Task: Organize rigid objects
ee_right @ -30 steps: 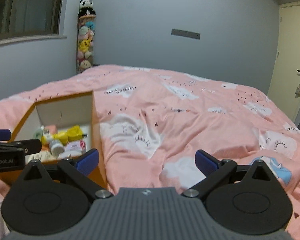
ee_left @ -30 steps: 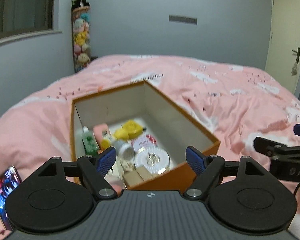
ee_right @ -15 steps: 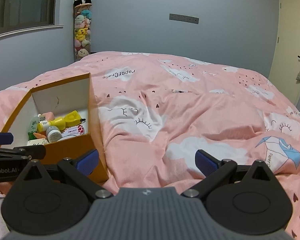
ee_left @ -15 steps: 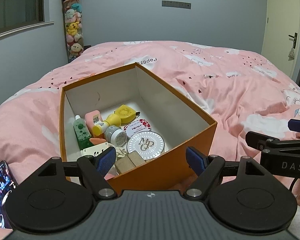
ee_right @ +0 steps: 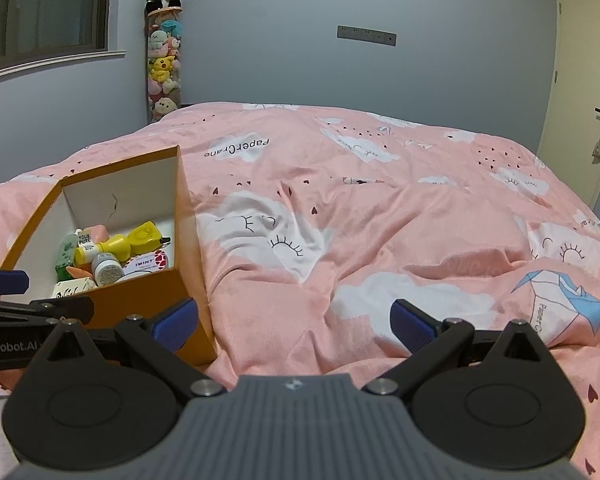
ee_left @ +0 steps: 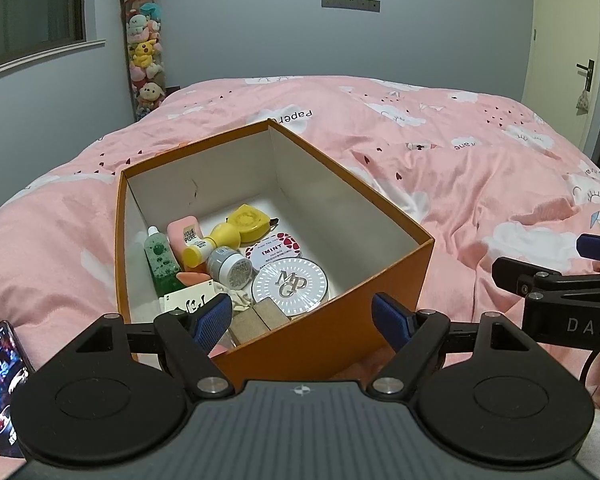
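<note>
An open orange box (ee_left: 324, 336) sits on the pink bed; it also shows at the left of the right wrist view (ee_right: 140, 300). Inside lie a round silver MG tin (ee_left: 290, 286), a yellow bottle (ee_left: 220, 242), a green bottle (ee_left: 160, 262), a pink tube (ee_left: 184, 234), a small grey jar (ee_left: 230, 268) and an IMINT tin (ee_left: 274, 250). My left gripper (ee_left: 302, 322) is open and empty, just above the box's near wall. My right gripper (ee_right: 294, 324) is open and empty over the bedspread, right of the box.
A phone (ee_left: 0, 384) with a lit screen lies on the bed at the left. A tall tube of plush toys (ee_left: 144, 60) stands by the far wall. A door (ee_left: 568, 56) is at the right. The pink bedspread (ee_right: 380, 220) stretches beyond the box.
Both grippers have risen and tilted down, so the box and its contents show more fully from above. Both stay open and empty.
</note>
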{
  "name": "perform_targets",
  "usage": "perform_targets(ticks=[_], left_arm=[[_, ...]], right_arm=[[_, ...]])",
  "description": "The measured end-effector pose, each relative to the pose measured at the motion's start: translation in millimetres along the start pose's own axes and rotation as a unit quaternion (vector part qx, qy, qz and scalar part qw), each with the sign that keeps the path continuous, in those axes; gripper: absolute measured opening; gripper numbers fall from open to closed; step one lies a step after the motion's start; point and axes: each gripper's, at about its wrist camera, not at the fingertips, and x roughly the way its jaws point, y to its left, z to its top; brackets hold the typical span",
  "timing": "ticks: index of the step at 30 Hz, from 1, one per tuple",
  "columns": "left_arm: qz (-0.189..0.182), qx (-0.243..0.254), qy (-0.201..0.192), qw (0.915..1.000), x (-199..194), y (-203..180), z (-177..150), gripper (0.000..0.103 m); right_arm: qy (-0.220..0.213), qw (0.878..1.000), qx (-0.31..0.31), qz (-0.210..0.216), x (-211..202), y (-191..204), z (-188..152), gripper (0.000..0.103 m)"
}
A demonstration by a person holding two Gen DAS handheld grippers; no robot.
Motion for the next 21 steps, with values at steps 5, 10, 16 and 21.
perform_targets(ticks=[5, 10, 16, 21], left_arm=[[-0.001, 0.002, -0.001, 1.0, 0.9, 0.7, -0.6, 0.093], [-0.002, 0.003, -0.001, 1.0, 0.8, 0.7, -0.6, 0.093], [-0.001, 0.002, -0.002, 1.0, 0.4, 0.0, -0.4, 0.093], [-0.001, 0.003, -0.001, 1.0, 0.2, 0.0, -0.2, 0.093]], right_arm=[[0.004, 1.0, 0.003, 0.001, 0.7, -1.6, -0.2, 0.1], [0.005, 1.0, 0.004, 0.001, 1.3, -2.2, -0.1, 0.1], [0.008, 1.0, 0.006, 0.002, 2.9, -2.8, -0.9, 0.1], [0.01, 1.0, 0.008, 0.002, 4.2, -2.9, -1.7, 0.1]])
